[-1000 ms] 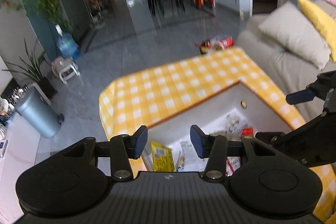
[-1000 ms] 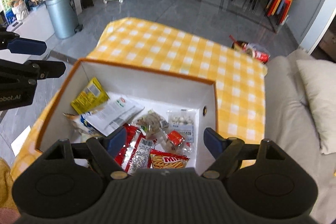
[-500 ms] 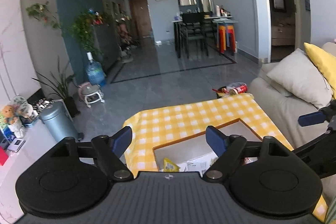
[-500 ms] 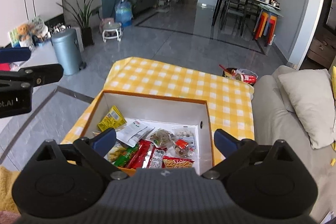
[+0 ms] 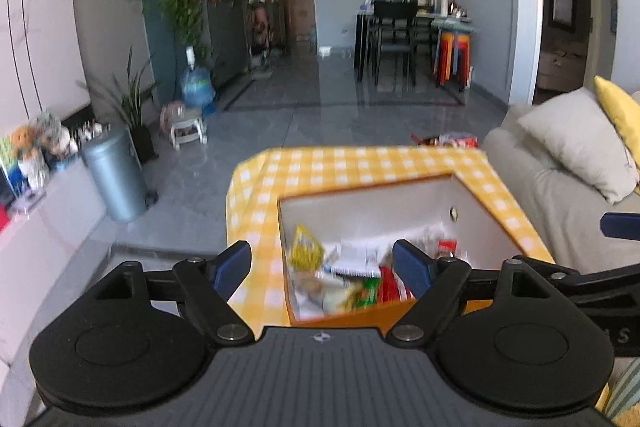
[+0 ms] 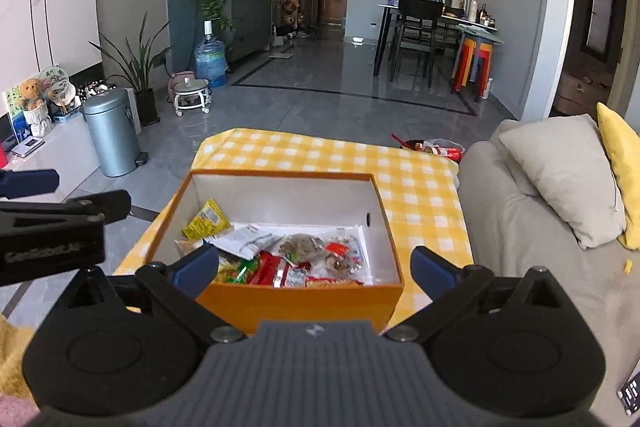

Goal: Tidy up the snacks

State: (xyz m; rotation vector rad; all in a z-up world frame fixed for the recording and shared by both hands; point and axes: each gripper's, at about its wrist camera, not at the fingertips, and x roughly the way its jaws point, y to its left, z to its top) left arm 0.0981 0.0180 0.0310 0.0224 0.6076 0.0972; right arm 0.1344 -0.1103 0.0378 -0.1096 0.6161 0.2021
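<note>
An orange box (image 6: 280,174) with white inner walls stands on the checked table, open at the top. Several snack packets lie in it: a yellow packet (image 6: 206,221) at the left, a white one (image 6: 244,239), and red ones (image 6: 272,269) near the front wall. My right gripper (image 6: 315,267) hovers open in front of the box's near wall, nothing between its blue pads. My left gripper (image 5: 322,265) is open and empty too, held at the box's (image 5: 380,203) near left corner; the yellow packet (image 5: 306,249) shows between its fingers. Each gripper's fingers (image 6: 80,207) show at the other view's edge.
The yellow checked tablecloth (image 6: 320,155) covers a low table. A grey sofa (image 6: 520,227) with cushions runs along the right. A red snack bag (image 6: 442,149) lies at the table's far corner. A metal bin (image 6: 112,135) stands on the floor to the left.
Both grippers have opened wider and drawn back from over the box, which now sits farther off and lower in both views. Nothing was picked up.
</note>
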